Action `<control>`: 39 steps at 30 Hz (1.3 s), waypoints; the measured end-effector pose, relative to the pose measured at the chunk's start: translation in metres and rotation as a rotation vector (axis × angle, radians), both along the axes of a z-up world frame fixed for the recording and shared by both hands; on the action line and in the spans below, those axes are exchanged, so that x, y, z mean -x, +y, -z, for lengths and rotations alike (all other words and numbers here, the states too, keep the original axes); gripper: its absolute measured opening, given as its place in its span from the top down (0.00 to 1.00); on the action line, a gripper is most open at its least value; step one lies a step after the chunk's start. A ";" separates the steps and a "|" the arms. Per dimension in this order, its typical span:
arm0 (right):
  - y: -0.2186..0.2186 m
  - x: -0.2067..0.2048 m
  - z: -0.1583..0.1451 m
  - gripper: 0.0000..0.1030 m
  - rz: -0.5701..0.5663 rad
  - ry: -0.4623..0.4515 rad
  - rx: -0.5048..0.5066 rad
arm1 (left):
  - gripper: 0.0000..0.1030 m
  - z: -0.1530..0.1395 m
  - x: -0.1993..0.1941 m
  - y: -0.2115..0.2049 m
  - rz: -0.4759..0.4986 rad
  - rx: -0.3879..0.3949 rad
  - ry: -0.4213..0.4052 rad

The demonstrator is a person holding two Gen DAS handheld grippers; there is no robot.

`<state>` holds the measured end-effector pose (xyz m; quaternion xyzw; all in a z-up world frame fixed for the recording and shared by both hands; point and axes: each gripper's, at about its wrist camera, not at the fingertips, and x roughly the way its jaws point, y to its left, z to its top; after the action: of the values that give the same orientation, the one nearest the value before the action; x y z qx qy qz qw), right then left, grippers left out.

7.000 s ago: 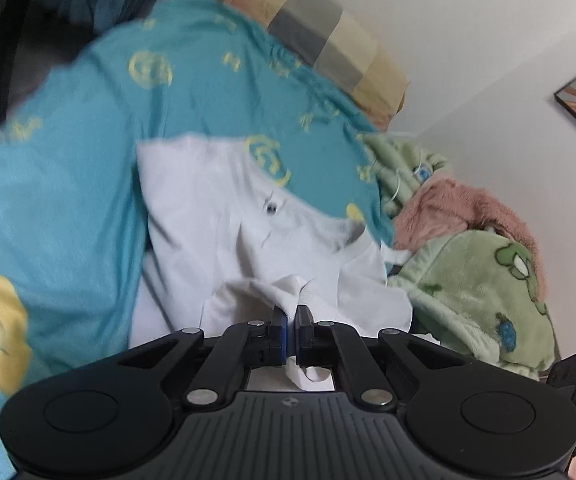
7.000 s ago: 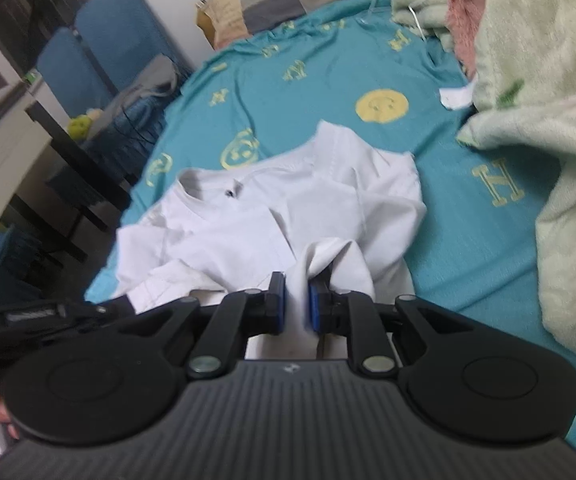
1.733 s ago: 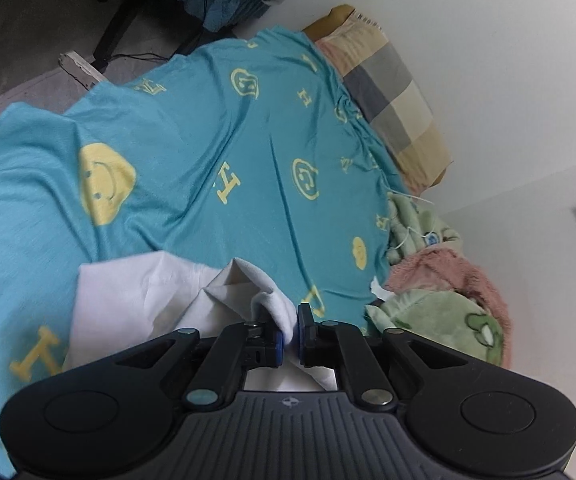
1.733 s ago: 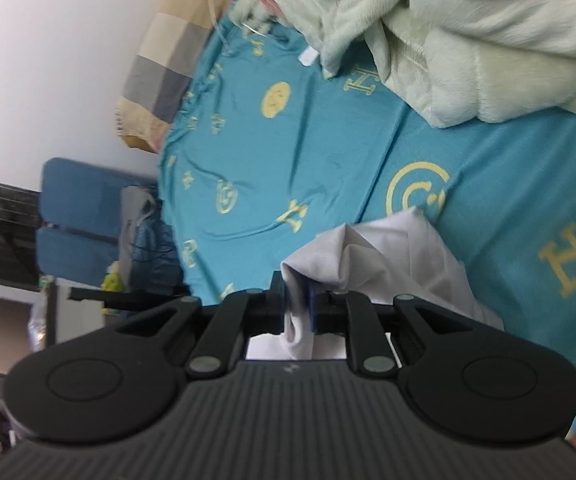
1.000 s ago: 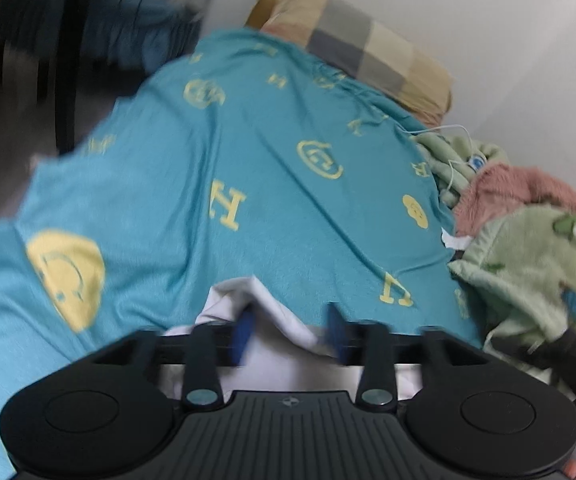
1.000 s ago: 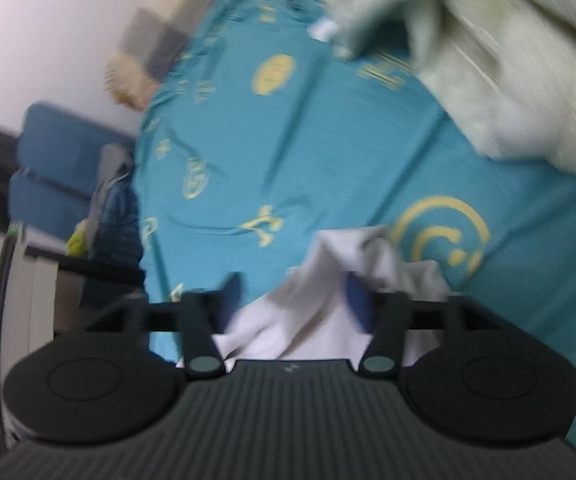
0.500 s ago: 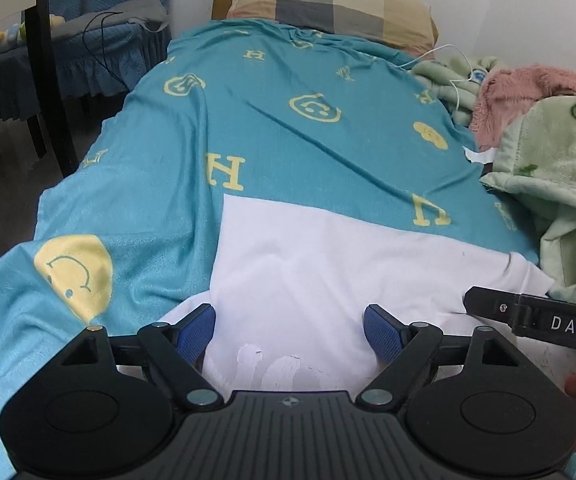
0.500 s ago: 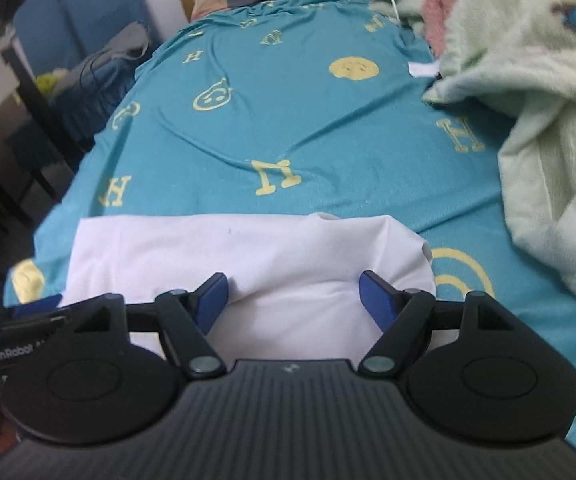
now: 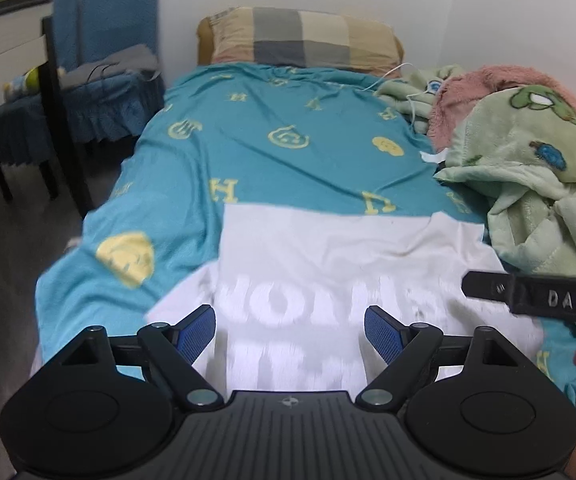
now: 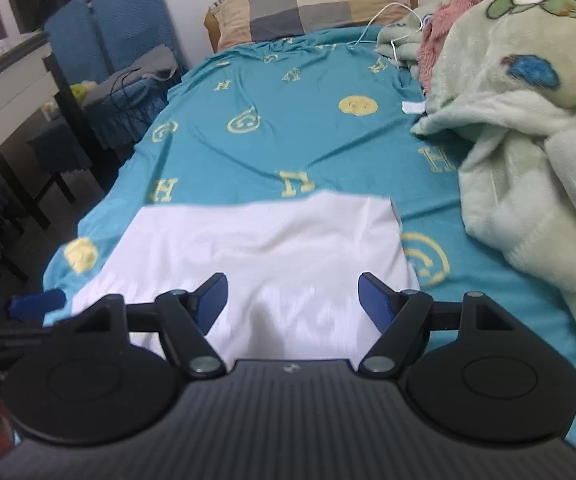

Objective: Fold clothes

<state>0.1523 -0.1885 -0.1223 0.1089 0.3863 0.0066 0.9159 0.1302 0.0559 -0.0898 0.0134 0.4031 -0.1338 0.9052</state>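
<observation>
A bed [image 9: 248,152] with a blue sheet, pillow [image 9: 299,42] at the top. White shirt [image 9: 327,256] spread flat at lower middle, ready for folding. Left tool [image 9: 289,330] and right tool [image 10: 291,300] both wide apart, grasping nothing, just above the shirt.

Home bedroom: bed [image 9: 272,168], checked pillow [image 9: 299,42] (fleece blankets [image 10: 527,120] alongside)

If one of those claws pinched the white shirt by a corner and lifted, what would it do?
The white shirt would probably droop limply: it lies flat, following the teal sheet. It looks thin, so likely light. Pushed, it would probably bunch up rather than slide.
</observation>
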 end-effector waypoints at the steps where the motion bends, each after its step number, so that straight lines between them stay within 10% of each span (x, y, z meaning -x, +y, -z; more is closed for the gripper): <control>1: 0.000 0.004 0.003 0.29 -0.001 0.008 0.002 | 0.19 0.002 0.003 0.002 -0.007 0.006 0.014; 10: 0.001 -0.005 0.034 0.27 0.010 0.111 0.001 | 0.19 0.019 0.012 0.001 0.003 0.002 0.115; 22: 0.004 -0.005 0.032 0.27 0.021 0.117 0.005 | 0.17 0.063 0.005 0.063 -0.272 0.540 0.472; 31: 0.002 -0.005 0.032 0.27 0.032 0.117 -0.001 | 0.19 0.067 0.005 0.092 -0.384 0.843 0.382; 39: 0.001 -0.005 0.031 0.27 0.052 0.118 -0.020 | 0.18 0.062 0.008 0.086 -0.336 0.928 0.312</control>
<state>0.1574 -0.1874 -0.1535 0.1286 0.4366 -0.0199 0.8902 0.1226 0.1415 -0.1518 -0.4745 0.4281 -0.1517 0.7540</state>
